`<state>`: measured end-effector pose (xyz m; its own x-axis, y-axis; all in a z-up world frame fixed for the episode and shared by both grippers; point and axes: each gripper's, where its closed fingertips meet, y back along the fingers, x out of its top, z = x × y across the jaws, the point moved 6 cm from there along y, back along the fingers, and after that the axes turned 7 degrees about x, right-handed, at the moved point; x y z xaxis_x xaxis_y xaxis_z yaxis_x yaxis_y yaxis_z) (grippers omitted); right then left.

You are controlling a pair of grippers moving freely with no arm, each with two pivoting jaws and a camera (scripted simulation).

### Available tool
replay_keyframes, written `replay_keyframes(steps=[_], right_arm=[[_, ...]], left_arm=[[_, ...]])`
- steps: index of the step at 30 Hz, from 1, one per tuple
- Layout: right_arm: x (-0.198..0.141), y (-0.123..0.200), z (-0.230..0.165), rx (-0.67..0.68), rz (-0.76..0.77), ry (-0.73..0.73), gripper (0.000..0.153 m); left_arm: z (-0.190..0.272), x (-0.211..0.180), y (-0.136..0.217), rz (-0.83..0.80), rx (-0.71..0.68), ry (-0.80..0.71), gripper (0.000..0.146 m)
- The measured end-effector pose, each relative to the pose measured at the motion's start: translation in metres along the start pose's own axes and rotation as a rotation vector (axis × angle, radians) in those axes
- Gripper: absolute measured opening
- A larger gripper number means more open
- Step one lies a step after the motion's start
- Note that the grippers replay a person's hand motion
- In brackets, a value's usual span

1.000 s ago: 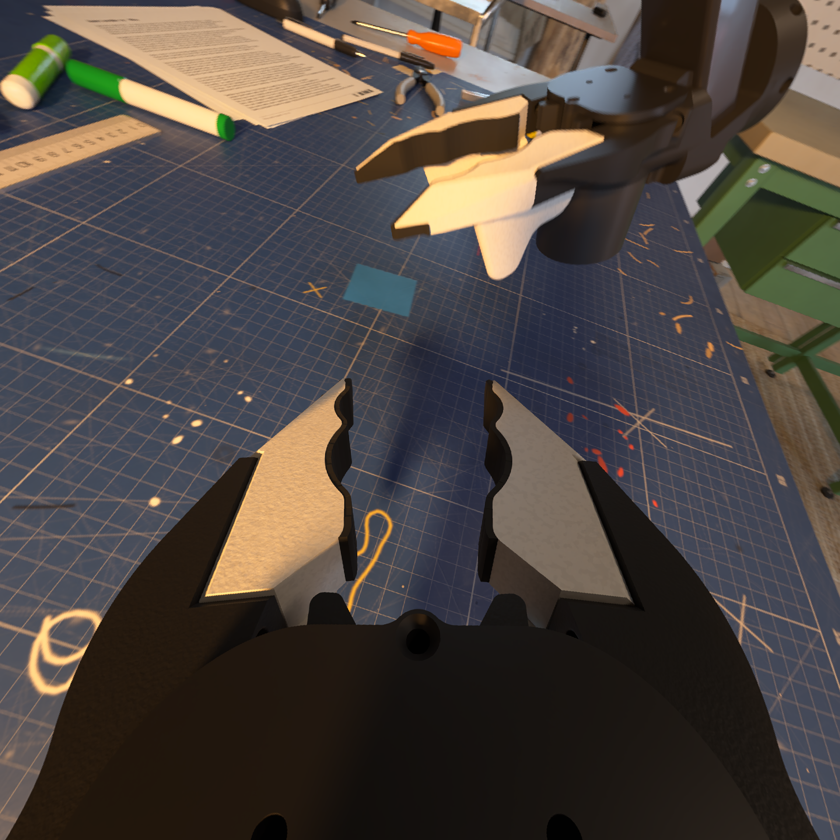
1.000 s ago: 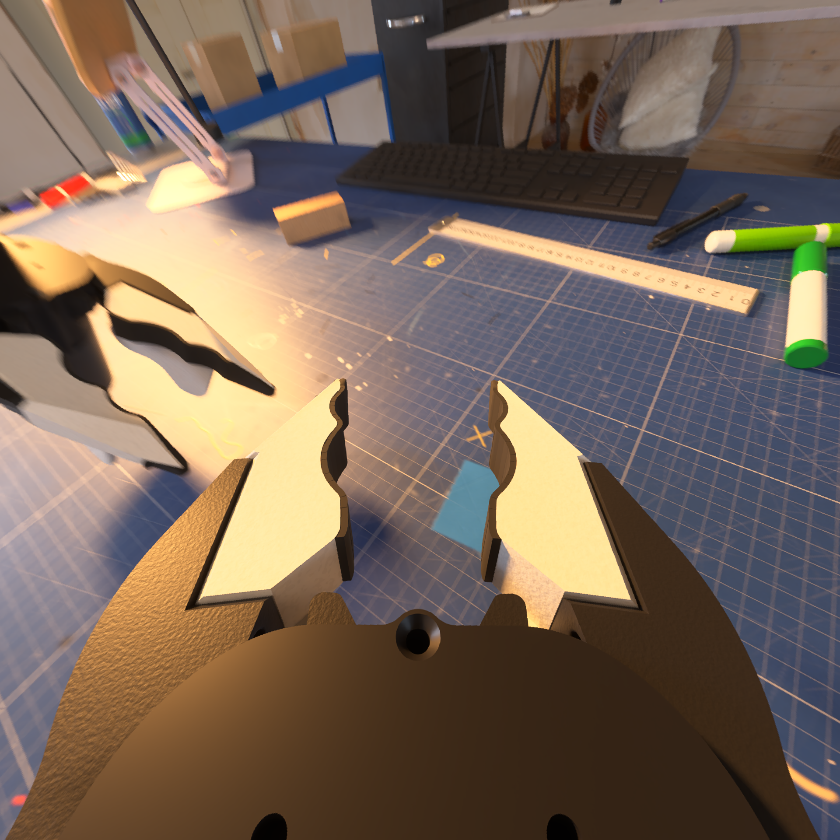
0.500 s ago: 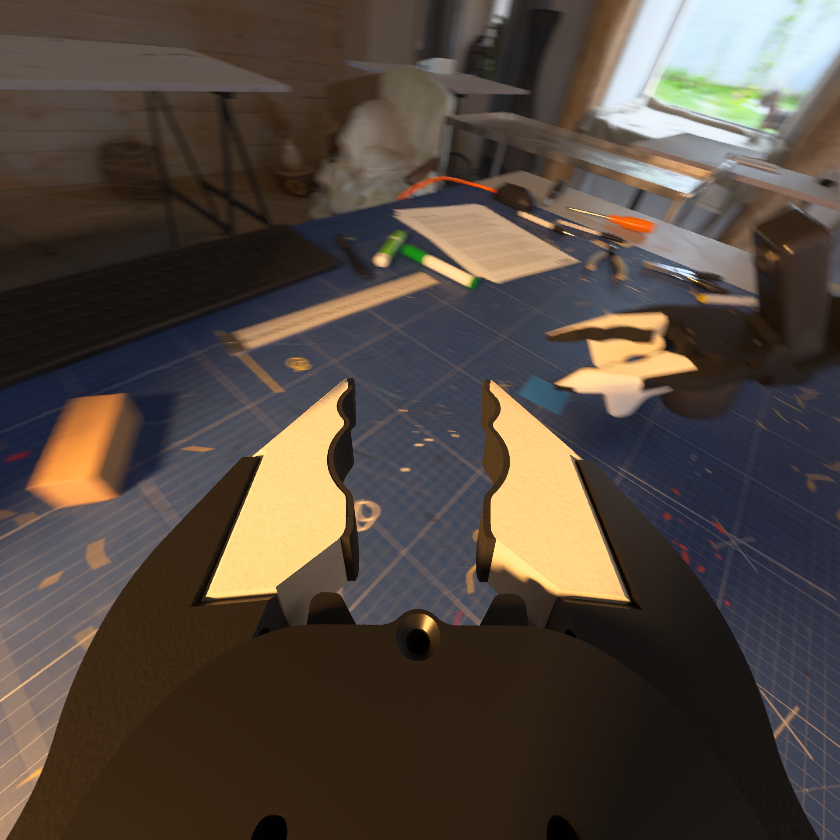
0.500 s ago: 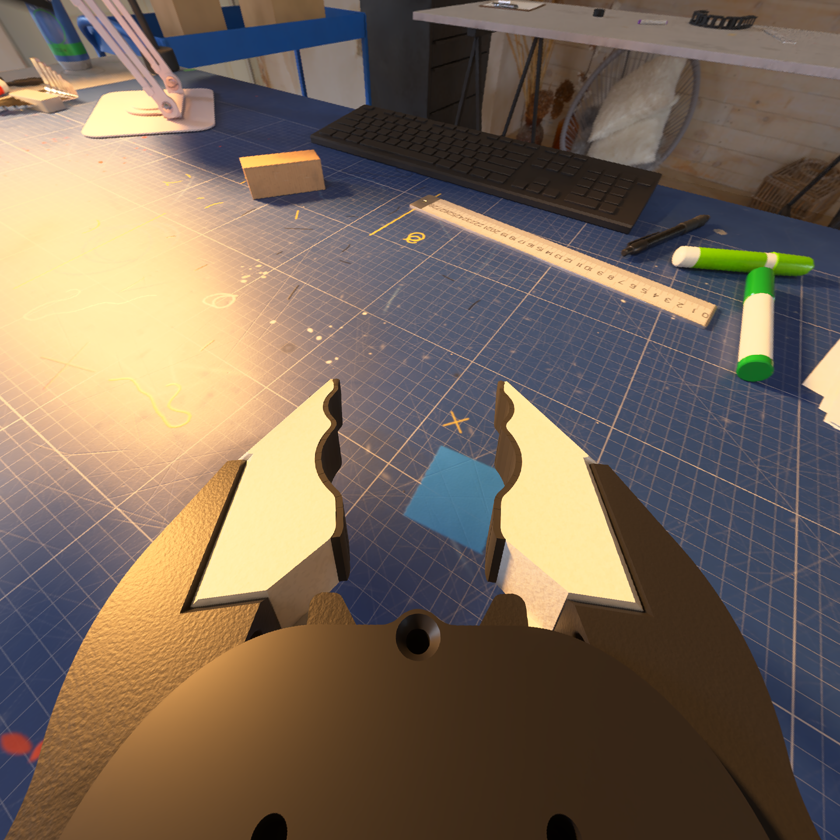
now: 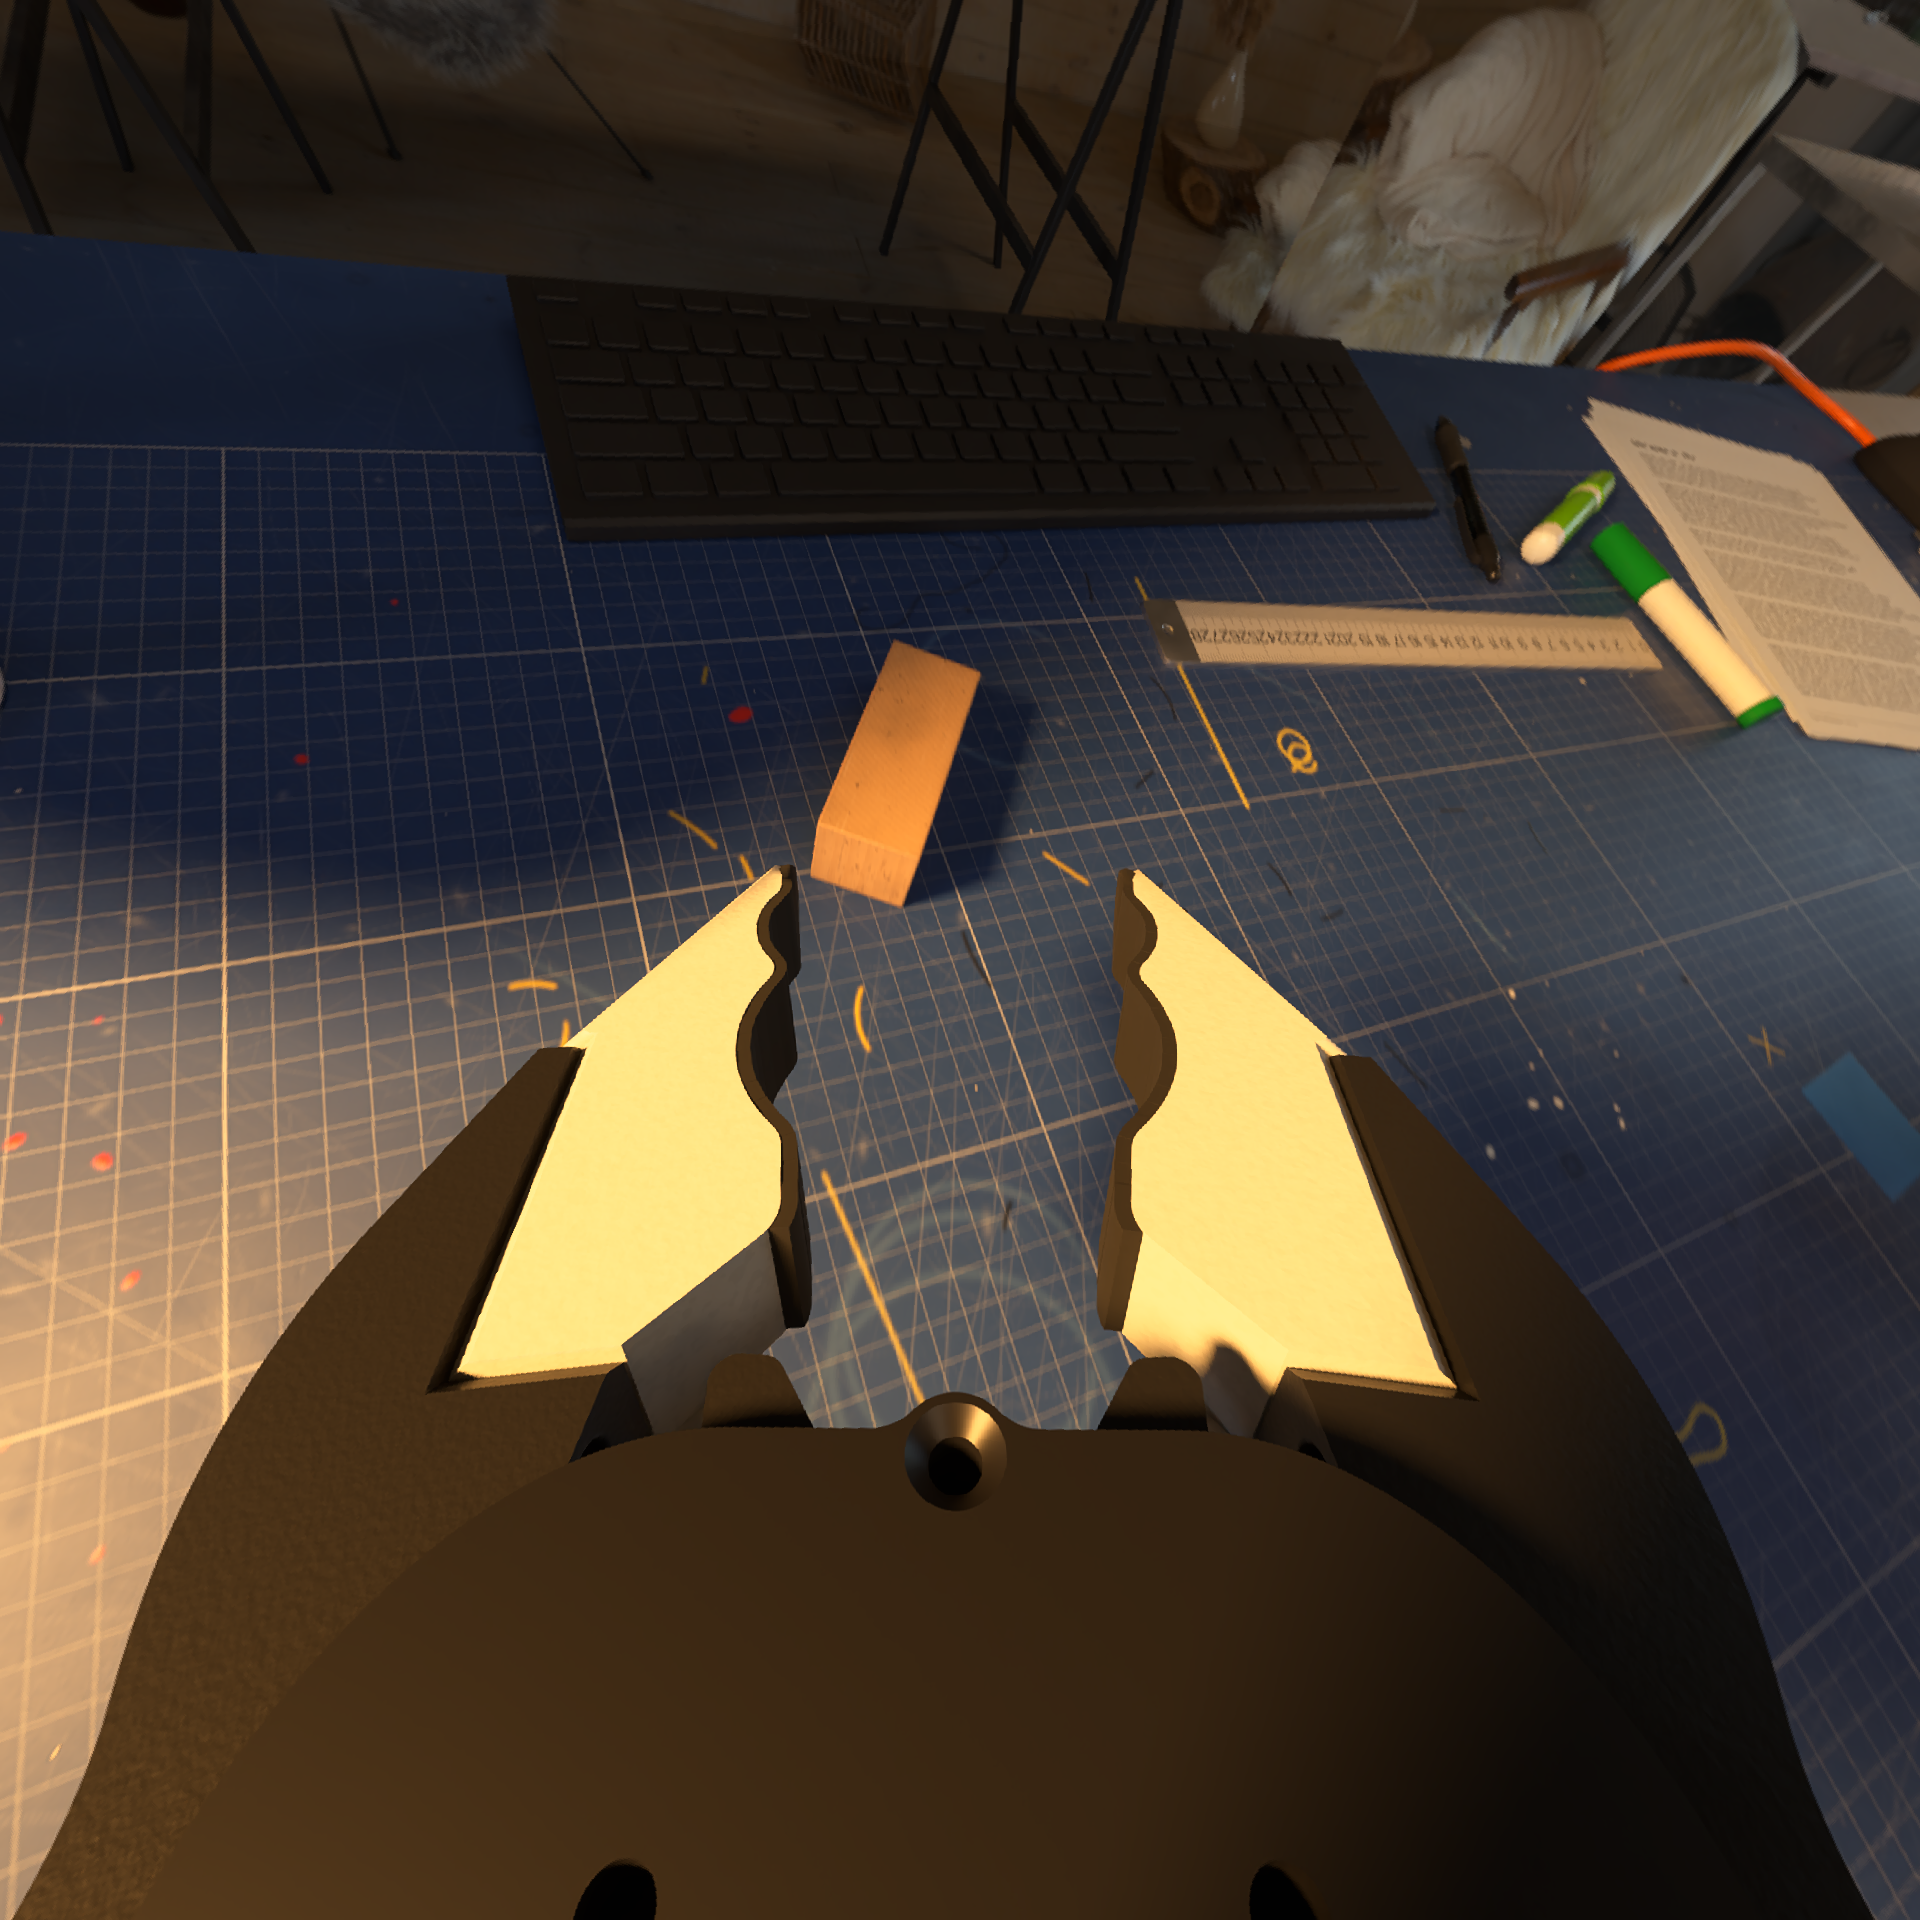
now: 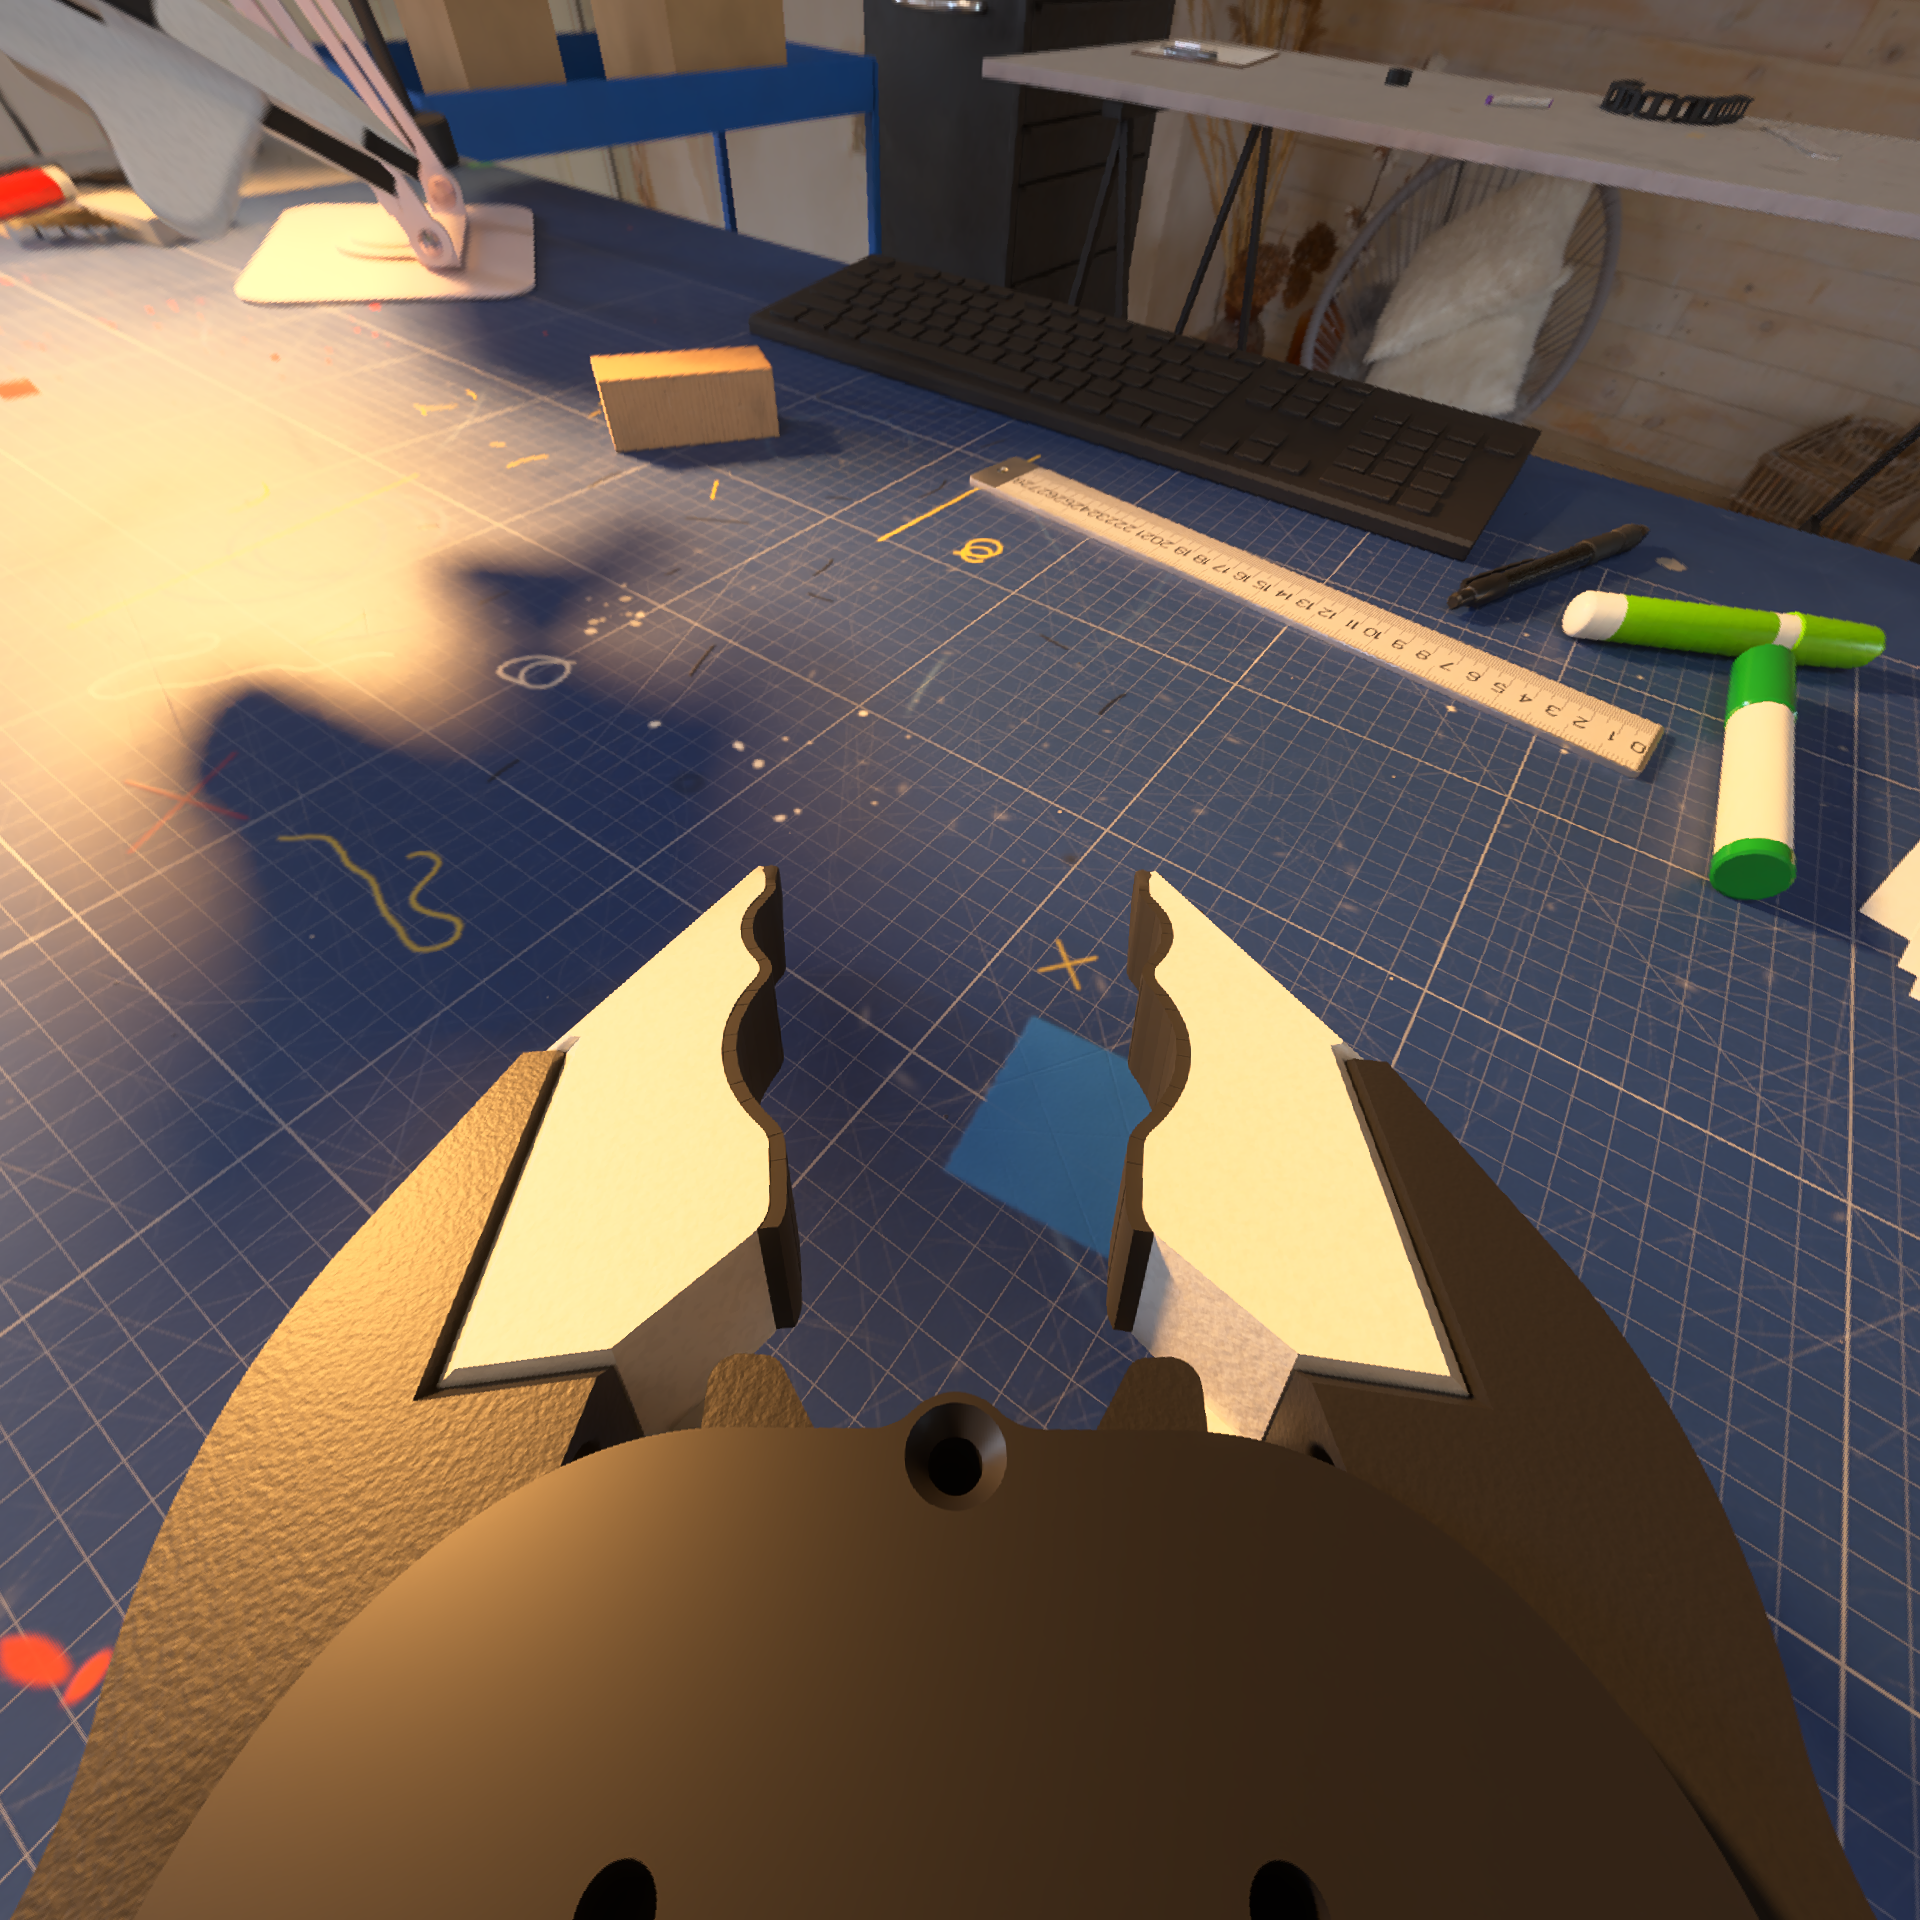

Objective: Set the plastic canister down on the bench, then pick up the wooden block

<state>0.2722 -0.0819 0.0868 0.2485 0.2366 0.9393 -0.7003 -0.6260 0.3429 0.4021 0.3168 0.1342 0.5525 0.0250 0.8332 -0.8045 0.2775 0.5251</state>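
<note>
The wooden block lies flat on the blue cutting mat, its near end just beyond my left fingertips and slightly left of centre. My left gripper is open and empty, held above the mat and pointing at the block. In the right wrist view the block lies far off at the upper left. My right gripper is open and empty over a light blue square patch on the mat. No plastic canister shows in either view.
A black keyboard lies behind the block, with a ruler, green markers, a pen and printed paper to the right. A white lamp base stands at the far left in the right wrist view.
My left gripper has swung round toward the block, which now lies straight ahead and close. The right gripper has dropped out of the left view. My right gripper has barely moved.
</note>
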Motion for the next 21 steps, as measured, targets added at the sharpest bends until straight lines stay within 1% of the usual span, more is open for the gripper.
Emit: replay_keyframes(steps=[3, 4, 7, 11, 14, 17, 20, 21], right_arm=[[0.001, 0.003, 0.005, -0.007, 0.037, -0.017, 0.066], [0.002, 0.004, 0.007, -0.015, 0.050, -0.017, 0.065], [0.003, 0.007, 0.012, -0.040, 0.082, -0.031, 0.064], [0.005, 0.010, 0.016, -0.069, 0.116, -0.036, 0.063], [0.006, 0.010, 0.016, -0.085, 0.124, -0.018, 0.063], [0.006, 0.010, 0.017, -0.099, 0.125, -0.007, 0.062], [0.006, 0.009, 0.018, -0.105, 0.129, -0.015, 0.061], [0.006, 0.009, 0.018, -0.103, 0.129, -0.016, 0.061]], left_arm=[[0.001, 0.011, -0.013, 0.007, -0.025, -0.001, 0.062], [0.000, 0.015, -0.017, -0.006, -0.029, -0.019, 0.061], [-0.006, 0.027, -0.033, -0.057, 0.014, -0.089, 0.061], [-0.004, 0.034, -0.062, -0.138, -0.014, -0.164, 0.061], [0.001, 0.033, -0.084, -0.173, -0.057, -0.185, 0.061], [0.011, 0.027, -0.105, -0.252, -0.096, -0.199, 0.060], [0.015, 0.017, -0.122, -0.311, -0.032, -0.282, 0.058], [0.017, 0.017, -0.126, -0.298, -0.034, -0.290, 0.057]])
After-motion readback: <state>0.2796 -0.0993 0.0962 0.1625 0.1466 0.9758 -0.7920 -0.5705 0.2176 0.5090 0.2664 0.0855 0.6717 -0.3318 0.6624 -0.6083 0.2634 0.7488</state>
